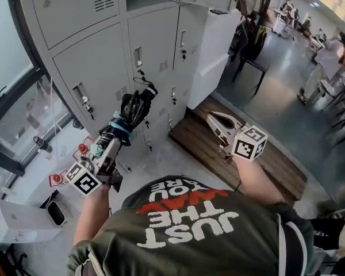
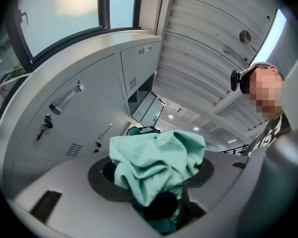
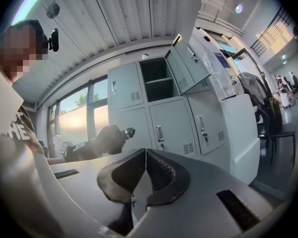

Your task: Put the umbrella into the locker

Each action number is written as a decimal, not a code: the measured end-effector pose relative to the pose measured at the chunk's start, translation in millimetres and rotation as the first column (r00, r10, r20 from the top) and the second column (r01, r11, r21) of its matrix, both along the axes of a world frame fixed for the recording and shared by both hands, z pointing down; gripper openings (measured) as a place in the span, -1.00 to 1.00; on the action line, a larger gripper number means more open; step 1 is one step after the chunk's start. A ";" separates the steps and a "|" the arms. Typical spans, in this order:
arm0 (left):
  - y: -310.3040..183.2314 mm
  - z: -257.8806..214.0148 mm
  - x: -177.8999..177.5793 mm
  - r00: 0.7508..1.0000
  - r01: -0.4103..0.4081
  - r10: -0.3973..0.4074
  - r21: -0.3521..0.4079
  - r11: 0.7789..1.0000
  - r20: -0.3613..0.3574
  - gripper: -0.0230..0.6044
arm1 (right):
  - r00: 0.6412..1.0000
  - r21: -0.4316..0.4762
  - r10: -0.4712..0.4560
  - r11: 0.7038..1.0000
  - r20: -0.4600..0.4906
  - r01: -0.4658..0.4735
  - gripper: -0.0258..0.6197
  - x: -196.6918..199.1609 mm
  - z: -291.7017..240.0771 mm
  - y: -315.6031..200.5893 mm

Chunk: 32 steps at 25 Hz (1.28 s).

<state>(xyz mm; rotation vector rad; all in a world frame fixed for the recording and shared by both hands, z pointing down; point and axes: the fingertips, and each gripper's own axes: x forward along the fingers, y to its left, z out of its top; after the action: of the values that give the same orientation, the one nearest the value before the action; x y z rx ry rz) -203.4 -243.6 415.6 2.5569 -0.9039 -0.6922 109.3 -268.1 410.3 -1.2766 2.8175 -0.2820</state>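
Gripping the folded umbrella (image 1: 135, 106), left hand-held gripper (image 1: 117, 133); right hand-held gripper (image 1: 211, 118) clenched, empty.

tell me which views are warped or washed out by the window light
Head view: mild wide-angle bend in the lockers. Left gripper view: strong fisheye, dark corners, window blown out white. Right gripper view: same fisheye, hazy warm glare through the window.

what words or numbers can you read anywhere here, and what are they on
"JUST THE WAY YOU ARE": on the person's shirt, upside down in the head view; only scraps of it show in the two gripper views.
Label slots on the locker doors: too small to read.
Marker cubes: black and white square patterns only, no words.
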 end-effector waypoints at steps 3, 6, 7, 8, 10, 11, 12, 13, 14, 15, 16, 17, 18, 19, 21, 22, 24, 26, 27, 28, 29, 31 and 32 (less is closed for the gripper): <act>-42.2 -4.5 38.4 0.996 0.077 -0.077 -0.007 0.997 -0.043 -0.13 | 0.999 -0.028 -0.045 0.999 0.011 0.045 -0.81 40.3 -2.3 -60.0; -83.5 -22.6 73.0 0.989 0.143 -0.142 0.003 0.990 -0.040 -0.13 | 0.991 -0.017 -0.128 0.992 -0.025 0.128 -0.81 68.8 -18.4 -108.6; -95.2 -30.2 82.6 0.985 0.166 -0.165 0.015 0.986 -0.042 -0.13 | 0.987 -0.009 -0.154 0.988 -0.042 0.154 -0.81 77.1 -23.1 -123.6; -105.6 -37.3 91.4 0.982 0.185 -0.184 0.028 0.982 -0.052 -0.13 | 0.984 -0.004 -0.172 0.985 -0.053 0.172 -0.81 85.8 -26.4 -138.5; -124.3 -50.6 107.4 0.976 0.209 -0.205 0.048 0.977 -0.077 -0.13 | 0.980 0.000 -0.192 0.981 -0.055 0.192 -0.81 100.7 -30.6 -166.7; -132.9 -57.4 113.7 0.974 0.218 -0.213 0.058 0.974 -0.078 -0.13 | 0.978 0.001 -0.203 0.979 -0.049 0.203 -0.81 103.9 -32.7 -179.3; -140.9 -65.0 118.1 0.972 0.228 -0.224 0.070 0.971 -0.069 -0.13 | 0.975 0.004 -0.219 0.976 -0.042 0.219 -0.81 103.0 -35.3 -190.3; -147.8 -73.2 120.4 0.970 0.242 -0.238 0.086 0.966 -0.052 -0.13 | 0.970 0.011 -0.241 0.970 -0.039 0.241 -0.81 98.3 -38.2 -199.2; -153.2 -81.5 120.9 0.966 0.259 -0.257 0.106 0.960 -0.031 -0.13 | 0.963 0.020 -0.266 0.964 -0.041 0.267 -0.81 91.3 -41.2 -205.8; -157.2 -89.5 120.3 0.961 0.276 -0.277 0.128 0.953 -0.010 -0.13 | 0.956 0.030 -0.289 0.956 -0.047 0.291 -0.81 84.1 -43.7 -210.6; -160.4 -97.4 119.4 0.955 0.291 -0.295 0.151 0.945 0.010 -0.13 | 0.950 0.041 -0.306 0.950 -0.054 0.309 -0.81 77.9 -46.0 -214.4; -163.2 -106.1 118.8 0.951 0.300 -0.309 0.177 0.938 0.026 -0.13 | 0.947 0.051 -0.317 0.946 -0.058 0.320 -0.81 73.0 -48.6 -217.9; -165.5 -116.1 119.2 0.949 0.300 -0.314 0.206 0.932 0.040 -0.13 | 0.945 0.058 -0.322 0.944 -0.057 0.325 -0.81 69.0 -51.1 -220.9; -167.6 -127.3 120.1 0.948 0.292 -0.313 0.238 0.926 0.054 -0.13 | 0.944 0.064 -0.325 0.943 -0.054 0.328 -0.81 65.4 -53.6 -223.4; -171.6 -150.6 119.1 0.942 0.280 -0.321 0.300 0.912 0.096 -0.13 | 0.944 0.076 -0.325 0.942 -0.055 0.328 -0.81 58.1 -58.3 -226.7; -173.6 -161.5 116.8 0.935 0.278 -0.333 0.328 0.903 0.123 -0.13 | 0.945 0.083 -0.321 0.942 -0.058 0.325 -0.81 54.4 -60.6 -228.0; -177.3 -179.9 108.8 0.909 0.284 -0.374 0.384 0.879 0.184 -0.14 | 0.951 0.089 -0.305 0.947 -0.057 0.309 -0.81 48.2 -63.2 -230.8; -181.0 -194.8 99.9 0.873 0.291 -0.422 0.435 0.852 0.243 -0.14 | 0.957 0.088 -0.287 0.953 -0.051 0.290 -0.81 40.8 -64.5 -232.5; -183.2 -202.9 97.3 0.861 0.283 -0.434 0.459 0.842 0.266 -0.14 | 0.959 0.087 -0.280 0.955 -0.050 0.283 -0.81 35.8 -65.5 -232.7; -185.7 -211.3 95.5 0.852 0.269 -0.439 0.481 0.834 0.284 -0.14 | 0.961 0.088 -0.273 0.957 -0.050 0.276 -0.81 30.2 -66.5 -233.0; -188.2 -219.8 94.0 0.844 0.254 -0.444 0.504 0.825 0.302 -0.14 | 0.963 0.087 -0.266 0.959 -0.049 0.269 -0.81 24.2 -67.1 -233.4; -192.6 -235.0 91.6 0.821 0.225 -0.461 0.552 0.803 0.336 -0.14 | 0.966 0.083 -0.253 0.963 -0.048 0.257 -0.81 12.4 -66.5 -233.2; -194.4 -241.5 90.8 0.809 0.212 -0.471 0.573 0.792 0.351 -0.14 | 0.967 0.081 -0.249 0.964 -0.049 0.252 -0.81 6.8 -65.8 -232.4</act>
<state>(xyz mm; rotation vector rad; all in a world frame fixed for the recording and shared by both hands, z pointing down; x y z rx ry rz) -112.6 -437.9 174.1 3.1521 -1.5865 -0.4245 116.1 -500.5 344.5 -0.9187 2.9879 -0.1407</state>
